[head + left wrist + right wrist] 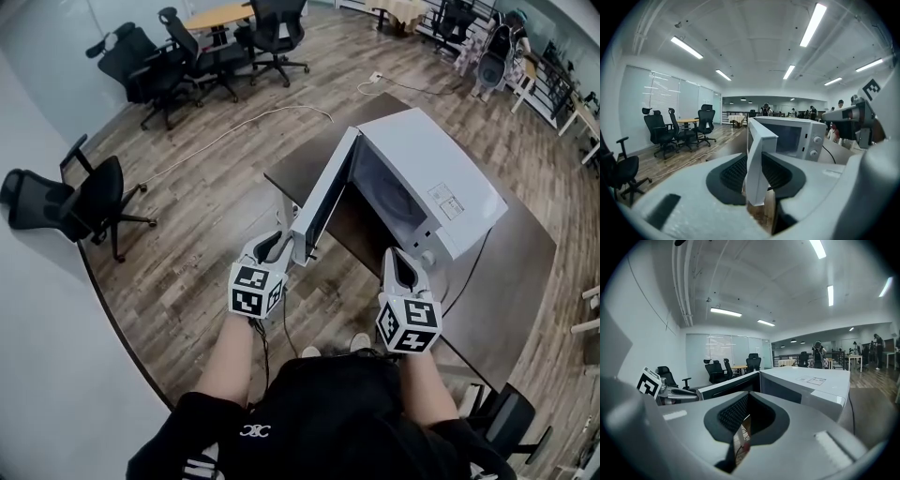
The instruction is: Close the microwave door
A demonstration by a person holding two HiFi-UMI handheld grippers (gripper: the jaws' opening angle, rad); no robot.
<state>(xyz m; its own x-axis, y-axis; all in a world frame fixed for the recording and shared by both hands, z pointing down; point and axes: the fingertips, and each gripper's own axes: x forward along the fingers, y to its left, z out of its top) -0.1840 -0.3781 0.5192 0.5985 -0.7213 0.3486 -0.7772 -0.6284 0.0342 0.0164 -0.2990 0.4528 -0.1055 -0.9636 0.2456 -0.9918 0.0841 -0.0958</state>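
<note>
The white microwave (441,192) stands on a dark table (525,272) with its door (323,192) swung wide open toward me. My left gripper (281,246) is at the door's free edge. In the left gripper view that edge (757,159) stands upright between the open jaws, with a slim gap on the right side. My right gripper (401,258) hovers in front of the microwave's control panel, just right of the open cavity, shut and holding nothing. From the right gripper view the microwave's top (811,385) and the door (726,387) lie just ahead.
Black office chairs (84,202) stand on the wood floor at the left, and more (150,66) surround a table at the back. A white cable (244,127) runs across the floor. The microwave's cord hangs down the table's right side. People stand far off in the room.
</note>
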